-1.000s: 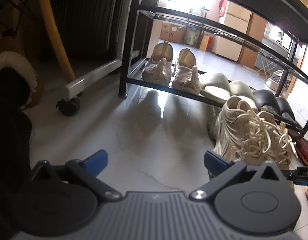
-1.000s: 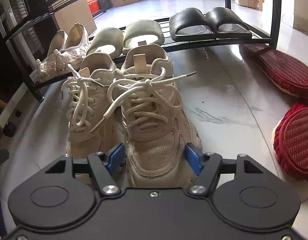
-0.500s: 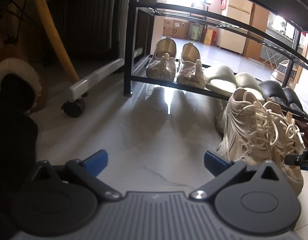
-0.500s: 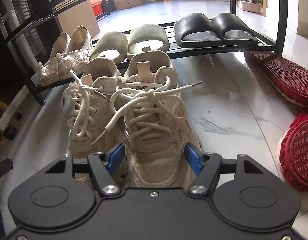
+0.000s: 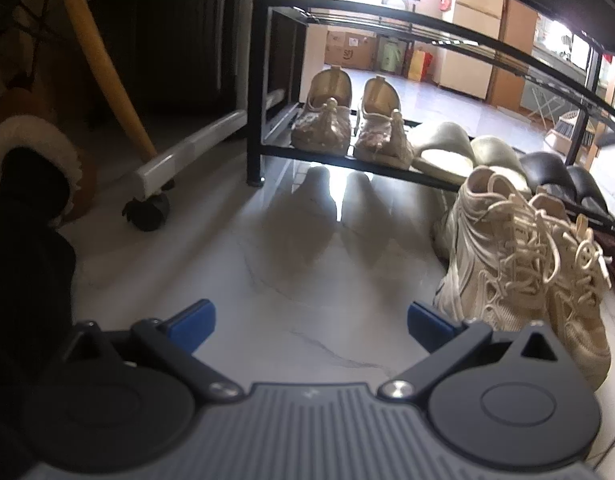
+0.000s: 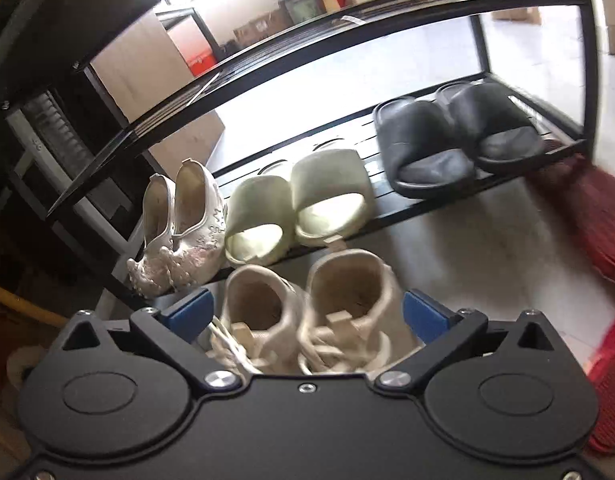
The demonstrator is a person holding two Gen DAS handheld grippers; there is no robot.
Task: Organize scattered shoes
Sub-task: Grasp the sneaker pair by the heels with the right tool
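A pair of beige lace-up sneakers point(image 5: 519, 264) stands side by side on the floor in front of the black shoe rack point(image 5: 255, 80). My right gripper point(image 6: 305, 312) hovers above their heel ends, and its jaws are opening. Both sneakers point(image 6: 347, 292) show below, between the blue pads, which touch neither. On the rack's bottom shelf point(image 6: 367, 148) sit white embroidered shoes point(image 6: 183, 232), pale green slides point(image 6: 299, 204) and black slides point(image 6: 447, 140). Left of the sneakers, my left gripper point(image 5: 309, 320) is low over bare floor, open, holding nothing.
Two red slippers point(image 6: 587, 216) lie on the floor right of the rack. A brown fur-lined boot point(image 5: 27, 152), a white cart leg on a caster point(image 5: 147, 212) and a slanted yellow pole point(image 5: 103, 52) stand to the left. The rack's middle shelf point(image 6: 347, 20) is bare.
My right gripper let go of the right sneaker, spread its jaws wide, and rose and moved forward towards the rack. The left gripper kept its place.
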